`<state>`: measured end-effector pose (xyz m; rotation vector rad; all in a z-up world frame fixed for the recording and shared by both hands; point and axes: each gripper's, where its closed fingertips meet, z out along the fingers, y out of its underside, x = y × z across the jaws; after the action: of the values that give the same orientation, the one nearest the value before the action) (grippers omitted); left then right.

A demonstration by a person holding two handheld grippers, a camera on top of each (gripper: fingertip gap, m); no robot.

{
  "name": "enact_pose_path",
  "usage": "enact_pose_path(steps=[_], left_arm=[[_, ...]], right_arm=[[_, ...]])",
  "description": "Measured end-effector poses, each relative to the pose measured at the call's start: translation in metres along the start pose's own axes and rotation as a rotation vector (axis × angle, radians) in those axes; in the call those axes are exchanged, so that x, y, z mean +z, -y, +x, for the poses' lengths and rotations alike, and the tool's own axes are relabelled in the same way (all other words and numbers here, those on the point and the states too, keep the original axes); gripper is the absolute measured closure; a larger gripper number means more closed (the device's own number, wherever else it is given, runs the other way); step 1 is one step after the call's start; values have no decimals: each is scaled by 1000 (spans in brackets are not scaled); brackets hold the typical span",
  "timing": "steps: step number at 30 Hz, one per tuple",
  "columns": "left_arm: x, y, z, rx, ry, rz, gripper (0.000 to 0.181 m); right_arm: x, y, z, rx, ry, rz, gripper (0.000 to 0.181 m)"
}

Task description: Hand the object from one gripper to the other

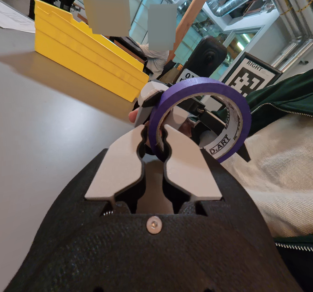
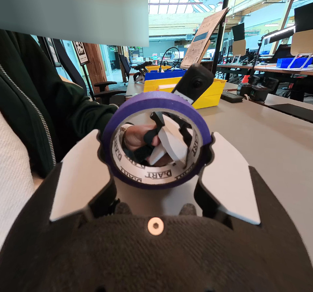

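Above the table (image 2: 254, 148), both grippers' fingers clamp the purple tape roll (image 2: 156, 140): left (image 1: 155, 138) pinching its wall, right (image 2: 155, 145) spanning it.

Each tool has a rough black body, two flat white fingers with wavy black edges, and one shiny silver screw in the middle: the left tool (image 1: 154, 137) and the right tool (image 2: 155, 145). The person wears a dark green jacket (image 1: 284, 96) with a silver zipper over a cream top (image 1: 271, 173).

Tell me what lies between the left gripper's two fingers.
The purple tape roll wall: one left gripper finger is inside the ring, one outside. The left wrist view shows it.
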<state>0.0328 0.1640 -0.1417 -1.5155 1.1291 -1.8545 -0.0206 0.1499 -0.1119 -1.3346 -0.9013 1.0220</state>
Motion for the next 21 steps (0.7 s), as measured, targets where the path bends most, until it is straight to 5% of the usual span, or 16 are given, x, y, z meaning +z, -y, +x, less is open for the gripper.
enact_pose_path(steps=[1,9,17,21], left_arm=[[-1,3,-1,-3,1,23,153],[-15,20,-12,-76,15,143,140],[-24,25,-8,-432,-214,209,130],[-14,14,-6,-460,-195,119,131]], right_arm=[[-2,3,2,0,-9,12,64],[-19,14,29,124,-89,89,65],[-27,-11,53,-148,-289,-177,67],[-29,-31,62,-354,-381,-376,66]])
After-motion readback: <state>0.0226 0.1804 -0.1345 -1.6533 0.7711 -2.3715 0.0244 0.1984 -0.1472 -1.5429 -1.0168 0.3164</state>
